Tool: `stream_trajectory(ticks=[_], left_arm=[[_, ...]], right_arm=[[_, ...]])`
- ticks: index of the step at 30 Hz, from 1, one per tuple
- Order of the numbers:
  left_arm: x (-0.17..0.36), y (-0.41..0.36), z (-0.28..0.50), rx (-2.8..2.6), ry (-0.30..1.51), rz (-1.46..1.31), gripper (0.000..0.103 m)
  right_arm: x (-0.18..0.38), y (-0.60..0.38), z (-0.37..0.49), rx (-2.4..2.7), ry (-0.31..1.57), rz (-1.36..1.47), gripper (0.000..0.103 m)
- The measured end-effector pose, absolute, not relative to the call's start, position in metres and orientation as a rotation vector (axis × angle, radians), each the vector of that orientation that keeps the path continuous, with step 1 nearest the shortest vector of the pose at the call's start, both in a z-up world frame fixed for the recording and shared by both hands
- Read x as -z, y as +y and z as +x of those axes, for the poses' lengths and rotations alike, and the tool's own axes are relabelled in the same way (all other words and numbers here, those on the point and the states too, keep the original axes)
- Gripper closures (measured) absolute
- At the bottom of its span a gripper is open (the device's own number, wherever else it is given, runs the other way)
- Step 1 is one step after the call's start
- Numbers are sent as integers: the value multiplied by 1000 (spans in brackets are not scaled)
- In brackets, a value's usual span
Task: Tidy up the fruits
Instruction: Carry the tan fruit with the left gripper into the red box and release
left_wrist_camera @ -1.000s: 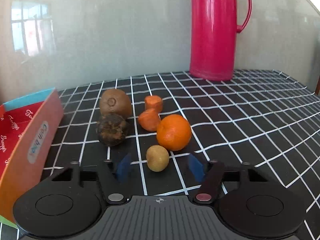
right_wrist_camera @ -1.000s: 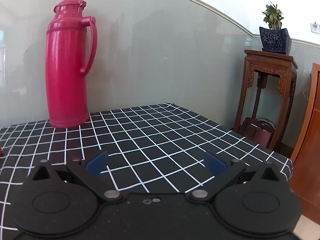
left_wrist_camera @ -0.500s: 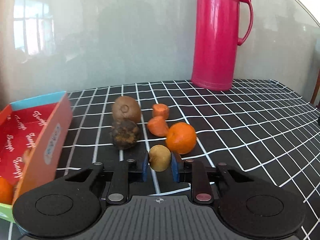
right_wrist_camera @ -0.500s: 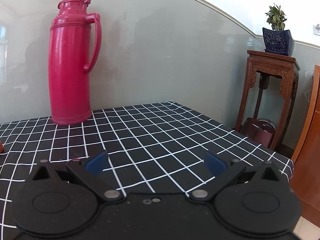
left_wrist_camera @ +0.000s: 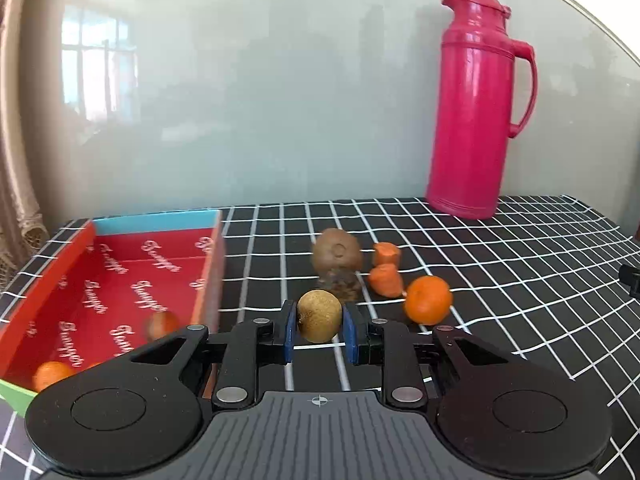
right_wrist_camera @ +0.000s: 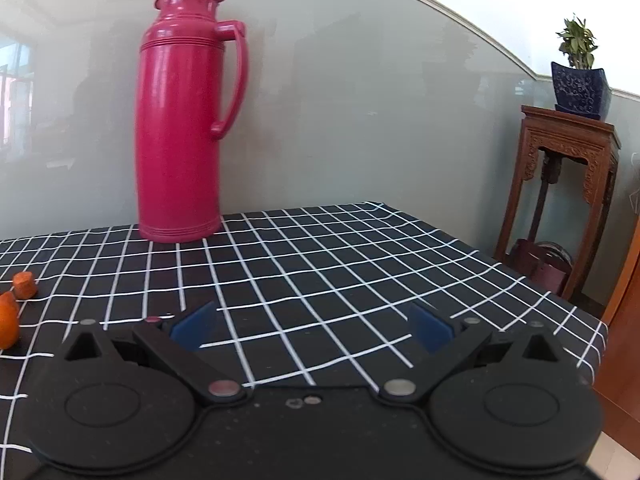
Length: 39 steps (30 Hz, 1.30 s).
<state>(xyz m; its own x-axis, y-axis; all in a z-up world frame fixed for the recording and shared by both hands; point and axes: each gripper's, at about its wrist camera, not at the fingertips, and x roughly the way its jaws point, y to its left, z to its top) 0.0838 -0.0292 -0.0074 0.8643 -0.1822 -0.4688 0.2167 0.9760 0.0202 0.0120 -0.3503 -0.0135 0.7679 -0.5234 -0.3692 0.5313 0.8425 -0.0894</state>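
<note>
Left tool (left_wrist_camera: 319, 330) pinching small yellow-brown fruit (left_wrist_camera: 319, 315) at centre frame, off the counter (left_wrist_camera: 520, 280). Red tray (left_wrist_camera: 120, 276) lies lower left, close. Right tool (right_wrist_camera: 312, 326) spread, empty, facing away.

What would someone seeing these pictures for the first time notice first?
Probably the tall pink thermos standing at the back of the black checked tablecloth against the pale wall. Next, the left gripper shut on a small yellowish-brown fruit, with the red box to its left already holding some fruit. The right gripper is open over bare cloth.
</note>
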Motion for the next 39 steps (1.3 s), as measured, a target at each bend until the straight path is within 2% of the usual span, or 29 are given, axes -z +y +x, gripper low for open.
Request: stream_trajectory(ticks=[29,39], left_arm=[[10,110,80,-85,476,-2,79],[16,125,81,-147,471,6,78]], right_arm=[[12,-265,44,413,393,-25,1],[12,-247,49,376,389,-46,1]])
